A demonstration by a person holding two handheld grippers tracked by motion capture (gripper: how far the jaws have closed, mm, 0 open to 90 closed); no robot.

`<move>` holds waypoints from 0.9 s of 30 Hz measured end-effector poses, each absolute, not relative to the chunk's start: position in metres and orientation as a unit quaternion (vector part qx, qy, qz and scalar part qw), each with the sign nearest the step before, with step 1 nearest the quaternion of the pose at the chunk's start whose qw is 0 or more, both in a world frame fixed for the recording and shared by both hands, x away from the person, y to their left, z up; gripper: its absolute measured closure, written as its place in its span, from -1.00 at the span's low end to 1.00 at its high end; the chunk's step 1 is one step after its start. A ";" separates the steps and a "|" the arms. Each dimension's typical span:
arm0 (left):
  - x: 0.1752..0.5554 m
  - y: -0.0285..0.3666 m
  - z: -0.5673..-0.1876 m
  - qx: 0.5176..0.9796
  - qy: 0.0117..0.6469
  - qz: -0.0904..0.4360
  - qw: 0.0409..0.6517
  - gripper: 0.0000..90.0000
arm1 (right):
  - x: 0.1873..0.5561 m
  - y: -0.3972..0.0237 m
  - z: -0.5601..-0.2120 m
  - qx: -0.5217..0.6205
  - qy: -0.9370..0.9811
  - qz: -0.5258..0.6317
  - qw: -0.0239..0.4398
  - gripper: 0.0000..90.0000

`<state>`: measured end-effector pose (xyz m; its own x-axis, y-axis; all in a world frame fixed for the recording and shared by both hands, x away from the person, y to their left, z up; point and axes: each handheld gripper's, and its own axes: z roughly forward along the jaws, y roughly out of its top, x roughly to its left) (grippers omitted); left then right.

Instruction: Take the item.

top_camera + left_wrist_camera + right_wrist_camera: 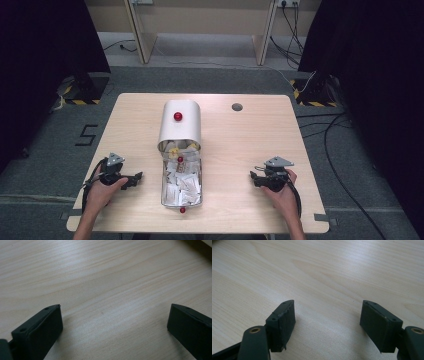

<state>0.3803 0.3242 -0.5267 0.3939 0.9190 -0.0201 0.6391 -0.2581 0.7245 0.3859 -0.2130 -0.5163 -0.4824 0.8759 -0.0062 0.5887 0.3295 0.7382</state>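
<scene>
Metal tin (181, 184), oblong, open, lying at the table's centre toward the near edge, packed with white paper packets and some yellow pieces; small red knob (182, 210) at its near end; cream-white domed lid (180, 125) with a red knob (177, 116) on top, resting just beyond the tin and touching its far end; pale wood table (250, 150), with a round grey grommet (237, 107) near its far edge; left gripper (134, 178), hand-held, resting left of the tin, jaws spread wide over bare wood (105, 290), gripping nothing; right gripper (254, 177), hand-held, resting well right of the tin, jaws apart, gripping nothing.
</scene>
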 end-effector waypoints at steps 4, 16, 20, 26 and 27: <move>0.380 0.324 -0.527 0.765 0.509 0.209 0.334 -1.00 | 0.386 -0.213 -0.516 0.462 0.790 0.345 0.208 -0.38; 0.380 0.324 -0.527 0.765 0.509 0.209 0.334 -1.00 | 0.382 -0.217 -0.514 0.460 0.780 0.366 0.212 -0.31; 0.380 0.324 -0.527 0.765 0.509 0.209 0.334 -1.00 | 0.381 -0.216 -0.510 0.456 0.778 0.373 0.217 -0.31; 0.380 0.324 -0.527 0.765 0.510 0.209 0.334 -1.00 | 0.375 -0.209 -0.499 0.443 0.775 0.396 0.217 -0.31; 0.380 0.324 -0.527 0.765 0.509 0.209 0.334 -1.00 | 0.374 -0.207 -0.496 0.439 0.774 0.401 0.215 -0.31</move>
